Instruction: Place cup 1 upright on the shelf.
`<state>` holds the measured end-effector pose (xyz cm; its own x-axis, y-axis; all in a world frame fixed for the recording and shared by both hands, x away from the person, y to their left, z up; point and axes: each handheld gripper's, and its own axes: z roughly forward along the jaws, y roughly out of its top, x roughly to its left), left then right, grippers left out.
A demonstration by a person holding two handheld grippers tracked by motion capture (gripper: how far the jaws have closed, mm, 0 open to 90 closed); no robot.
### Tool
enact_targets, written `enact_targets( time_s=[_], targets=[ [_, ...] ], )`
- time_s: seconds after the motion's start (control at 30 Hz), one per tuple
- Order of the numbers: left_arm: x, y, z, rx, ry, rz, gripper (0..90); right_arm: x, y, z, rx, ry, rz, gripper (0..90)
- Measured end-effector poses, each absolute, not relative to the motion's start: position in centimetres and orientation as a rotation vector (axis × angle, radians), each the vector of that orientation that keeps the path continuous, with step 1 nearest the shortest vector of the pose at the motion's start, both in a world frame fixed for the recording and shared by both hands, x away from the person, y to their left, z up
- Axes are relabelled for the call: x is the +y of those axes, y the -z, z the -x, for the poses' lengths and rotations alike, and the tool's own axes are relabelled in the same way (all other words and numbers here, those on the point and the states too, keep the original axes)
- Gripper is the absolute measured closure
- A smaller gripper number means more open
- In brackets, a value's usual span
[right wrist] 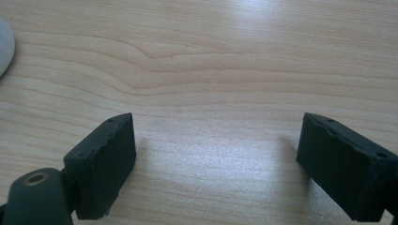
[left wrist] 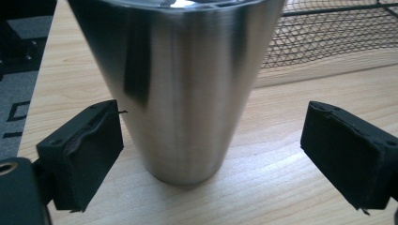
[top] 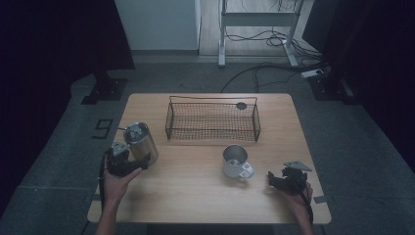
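Black jaws of the left gripper [left wrist: 211, 154] stood apart on either side of the steel tumbler [left wrist: 180, 89], near it but not pressing it. That tumbler rested upright near the wooden table's [top: 195, 196] left edge, outside the wire basket [top: 213, 121]. Nothing seemed moved yet; gripping and lifting were left, by my reading. Farther right, the steel mug [top: 236, 161] waited, and the right gripper [right wrist: 216, 164] hovered open over bare wood.

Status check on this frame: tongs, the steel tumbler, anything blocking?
Left tongs open around steel tumbler, pads off it. Right tongs open over bare table. Tumbler upright; wire basket behind, steel mug apart. Nothing blocking.
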<state>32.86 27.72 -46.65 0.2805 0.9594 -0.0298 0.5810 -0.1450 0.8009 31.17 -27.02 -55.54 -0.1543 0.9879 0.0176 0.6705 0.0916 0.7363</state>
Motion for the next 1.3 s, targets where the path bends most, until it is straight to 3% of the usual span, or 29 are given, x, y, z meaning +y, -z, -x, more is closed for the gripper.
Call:
enact_targets(
  time_s=[1.3],
  targets=[
    [27.5, 47.2, -36.4, 1.425, -0.713, -1.808, 4.0, -27.0, 55.5, -31.2, 1.881, -0.845, -1.625, 11.9]
  ],
)
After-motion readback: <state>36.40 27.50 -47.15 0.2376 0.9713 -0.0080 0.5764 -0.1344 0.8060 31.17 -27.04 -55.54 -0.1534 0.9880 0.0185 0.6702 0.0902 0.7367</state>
